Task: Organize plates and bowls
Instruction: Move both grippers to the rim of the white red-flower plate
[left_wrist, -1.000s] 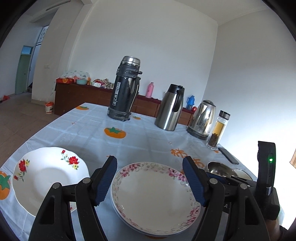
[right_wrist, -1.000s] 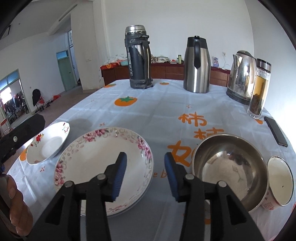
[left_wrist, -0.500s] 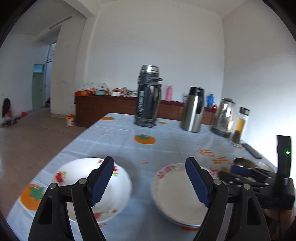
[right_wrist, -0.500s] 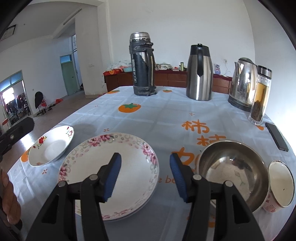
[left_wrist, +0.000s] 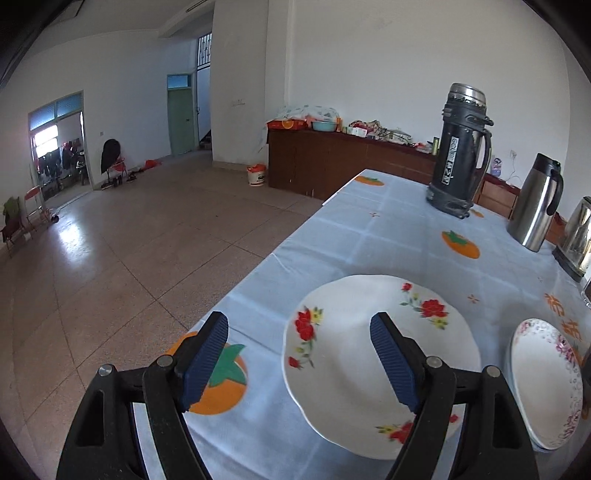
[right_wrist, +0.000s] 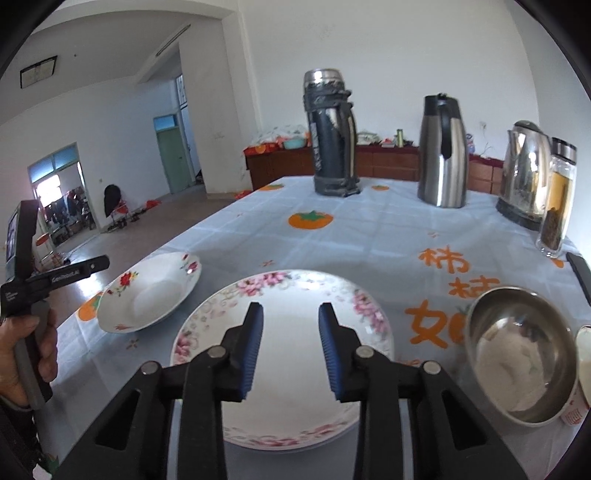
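Left wrist view: our left gripper (left_wrist: 298, 356) stood wide open and held nothing. Its right finger (left_wrist: 393, 363) hung over the red-flower plate (left_wrist: 354, 354), and its left finger hung over the tablecloth (left_wrist: 391, 236). The plate sat empty near the table's edge. The pink-flower plates (left_wrist: 543, 380) sat close beside it, a little apart. A tall black flask (left_wrist: 460, 147) and a silver jug (left_wrist: 535, 203) stood far back.

Right wrist view: our right gripper (right_wrist: 291, 354) had just been closing. It was only a little open, with nothing between its fingers. It hung over the pink-flower plates, which lay stacked and empty. The steel bowl (right_wrist: 517, 354) sat just to their right, touching a white cup (right_wrist: 581, 373). We could not tell what was in the bowl. A kettle (right_wrist: 524, 170) and a glass tea bottle (right_wrist: 557, 199) stood behind it.
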